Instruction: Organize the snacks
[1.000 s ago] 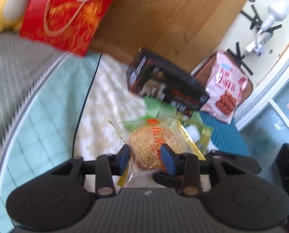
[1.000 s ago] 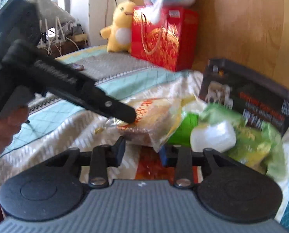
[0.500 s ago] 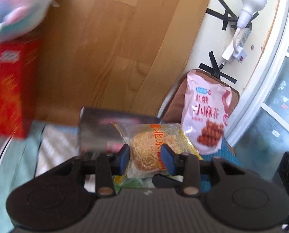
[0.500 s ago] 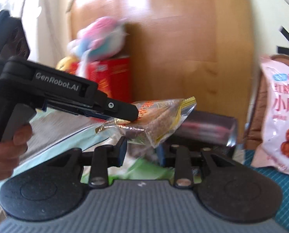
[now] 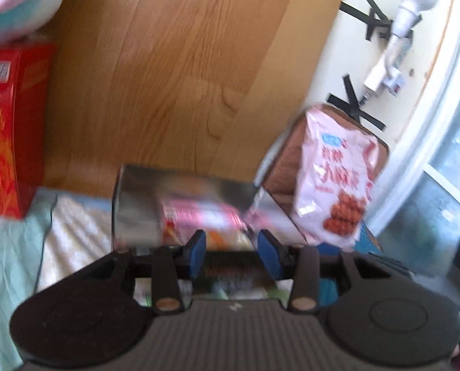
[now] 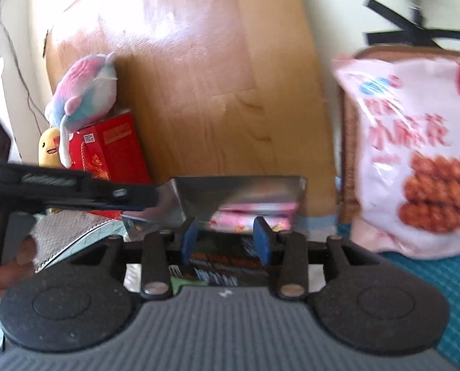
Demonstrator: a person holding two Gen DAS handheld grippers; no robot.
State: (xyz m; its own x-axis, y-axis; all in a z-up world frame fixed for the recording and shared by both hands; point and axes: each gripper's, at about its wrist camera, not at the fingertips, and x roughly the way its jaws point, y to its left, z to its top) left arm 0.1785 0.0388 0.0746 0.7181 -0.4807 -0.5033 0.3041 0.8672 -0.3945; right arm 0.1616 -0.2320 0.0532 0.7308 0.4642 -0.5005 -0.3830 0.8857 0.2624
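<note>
A dark box (image 5: 180, 204) with a shiny inner lining stands open on the bed, with pink snack packets (image 5: 199, 216) inside; it also shows in the right wrist view (image 6: 239, 198). My left gripper (image 5: 232, 252) is open and empty just in front of the box. It shows from the side in the right wrist view (image 6: 75, 191), its fingertip at the box's left rim. My right gripper (image 6: 226, 244) is open and empty, close to the box's front. A big pink snack bag (image 6: 415, 160) leans at the right (image 5: 335, 185).
A red gift bag (image 5: 10, 130) with a plush toy (image 6: 84, 92) on it stands left of the box. A wooden headboard (image 5: 174, 71) rises behind. A brown cushion (image 5: 288, 160) backs the pink bag. Bedding (image 5: 13, 247) lies at left.
My left gripper held a clear packet with a round sesame cake and carried it over the box. Now its jaws are empty and the packet is out of sight. The right gripper moved closer.
</note>
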